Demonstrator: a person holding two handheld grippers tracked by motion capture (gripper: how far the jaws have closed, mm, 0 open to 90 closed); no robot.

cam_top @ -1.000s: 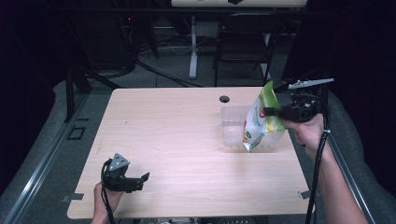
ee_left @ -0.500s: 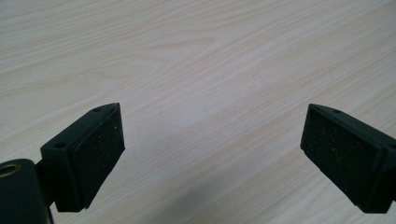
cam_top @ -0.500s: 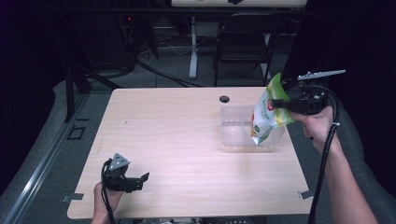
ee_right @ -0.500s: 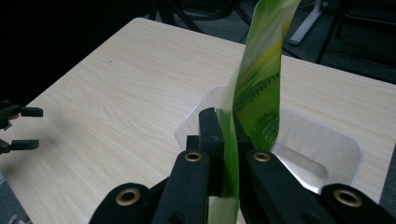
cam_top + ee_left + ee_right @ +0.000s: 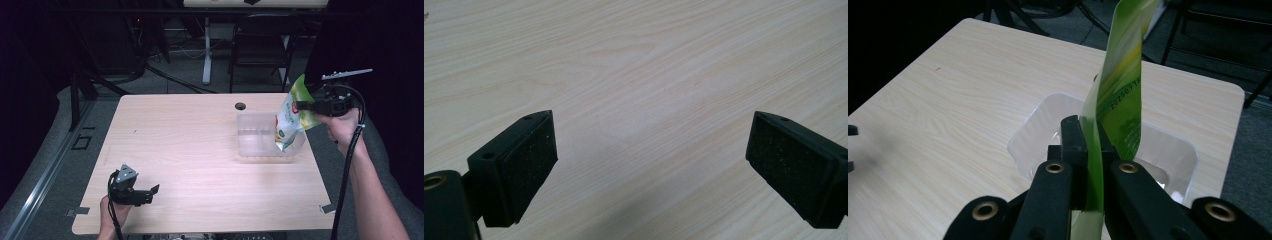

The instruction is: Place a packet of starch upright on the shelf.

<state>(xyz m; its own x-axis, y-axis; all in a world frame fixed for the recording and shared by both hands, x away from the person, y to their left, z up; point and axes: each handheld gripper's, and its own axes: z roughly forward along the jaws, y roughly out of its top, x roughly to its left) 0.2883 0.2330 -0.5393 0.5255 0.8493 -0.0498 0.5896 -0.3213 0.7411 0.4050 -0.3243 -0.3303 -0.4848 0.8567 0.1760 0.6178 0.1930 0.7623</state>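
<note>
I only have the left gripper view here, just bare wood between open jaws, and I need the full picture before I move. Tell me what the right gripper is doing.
Observer: The right gripper is shut on a green snack pouch, pinching its thin edge between the jaws.
Operator: Say where the pouch is over the table.
Observer: It hangs tilted, its lower end dipping into a clear plastic tub near the table's far right corner.
Operator: Report what is in the tub.
Observer: Apart from the pouch's lower end, I can see nothing inside it in the right gripper view.
Operator: Place my gripper for me.
Observer: The left gripper sits low at the near left edge of the table, far from the tub.
</note>
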